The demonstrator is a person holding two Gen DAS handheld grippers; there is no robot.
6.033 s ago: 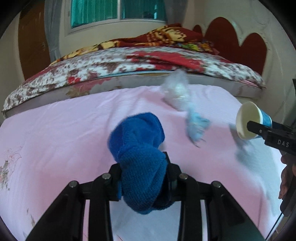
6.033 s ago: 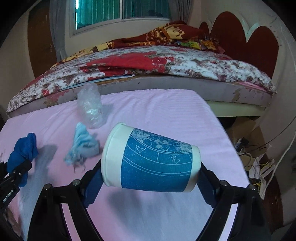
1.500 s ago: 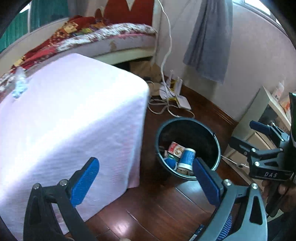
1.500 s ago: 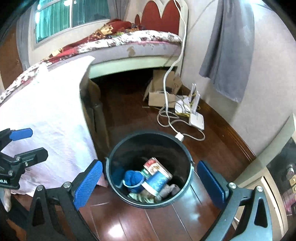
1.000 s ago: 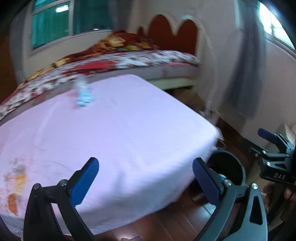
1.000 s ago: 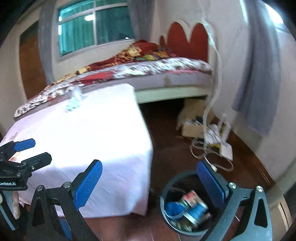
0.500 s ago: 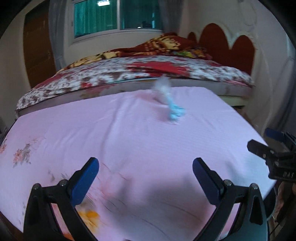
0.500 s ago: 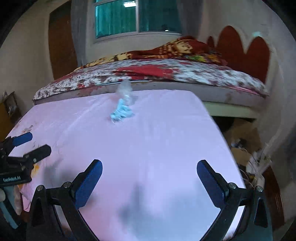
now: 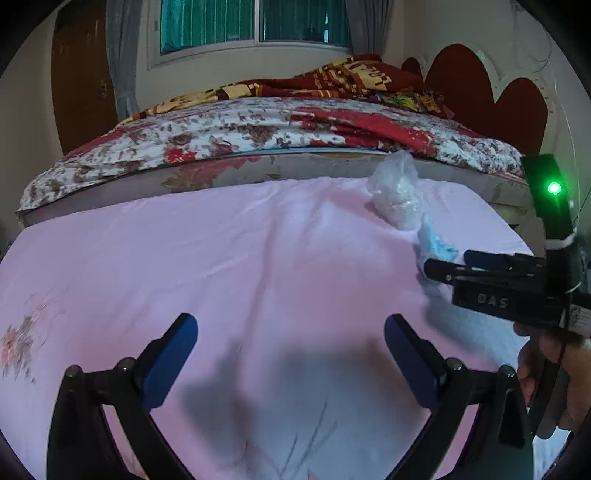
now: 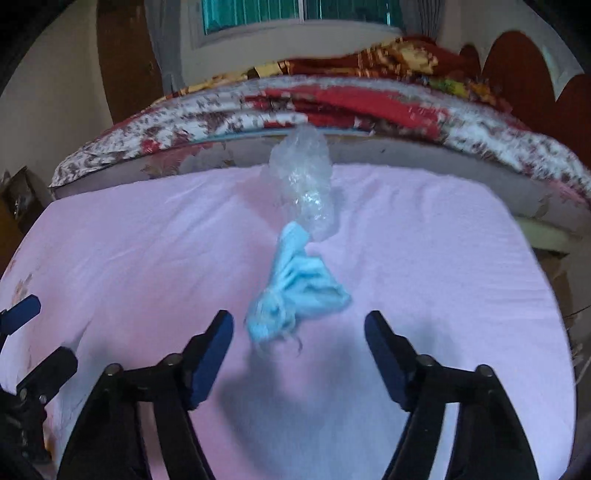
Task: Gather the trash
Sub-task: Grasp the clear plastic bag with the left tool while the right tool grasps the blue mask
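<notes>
Right tongs (image 10: 299, 332) spread, jaws just narrowing, nothing pinched; light-blue rag (image 10: 295, 291) lies mid-frame on the pink tabletop (image 10: 443, 258), touching the clear plastic bag (image 10: 306, 184). Left tongs (image 9: 291, 343) spread, empty. Advise straddling the rag's bunched centre before pressing together.

A bedroom in a home. A wide bed (image 9: 258, 147) stands under a flowered red-and-white quilt (image 9: 207, 136), with a dark red patterned blanket (image 9: 354, 77) heaped on it and a scalloped dark red headboard (image 9: 480, 85) behind. A teal-curtained window (image 9: 255, 22), a brown wooden door (image 9: 81, 92) and a pink sheet (image 9: 221, 258) spread in front complete the room.
</notes>
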